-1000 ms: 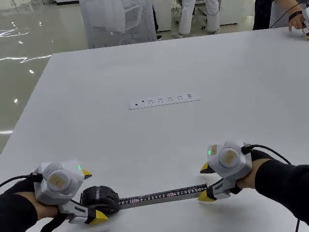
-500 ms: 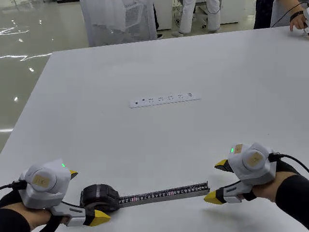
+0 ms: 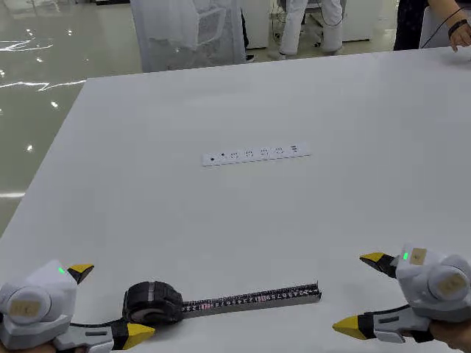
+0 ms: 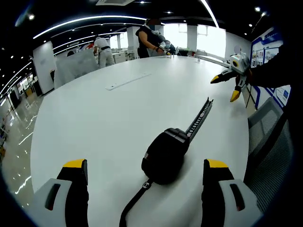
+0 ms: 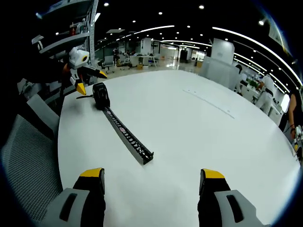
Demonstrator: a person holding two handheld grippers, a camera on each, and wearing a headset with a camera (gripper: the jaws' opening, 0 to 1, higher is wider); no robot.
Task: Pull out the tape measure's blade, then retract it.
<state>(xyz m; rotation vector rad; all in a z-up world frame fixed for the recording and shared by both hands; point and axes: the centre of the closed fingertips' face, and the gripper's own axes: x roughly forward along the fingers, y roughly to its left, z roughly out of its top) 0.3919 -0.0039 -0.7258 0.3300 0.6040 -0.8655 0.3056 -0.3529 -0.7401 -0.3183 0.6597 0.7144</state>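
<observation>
Since the steel blade [image 3: 254, 298] lies pulled out rightward from the round black tape measure [image 3: 152, 302] at the near edge of the white table [image 3: 257, 213], I judge that retracting remains. The left gripper [image 3: 112, 301] and the right gripper [image 3: 358, 292] stand open and empty. Next comes gripping the case and releasing the blade. I count one tape measure, two grippers and one white socket strip [image 3: 256, 154] farther off.

The white table [image 3: 243, 213] is smooth and matt. At 7 o'clock the tape measure's case [image 3: 152, 302] looks like black matt plastic, and its blade [image 3: 254, 298] like thin metal. At 10 o'clock the floor [image 3: 37, 70] is glossy.
</observation>
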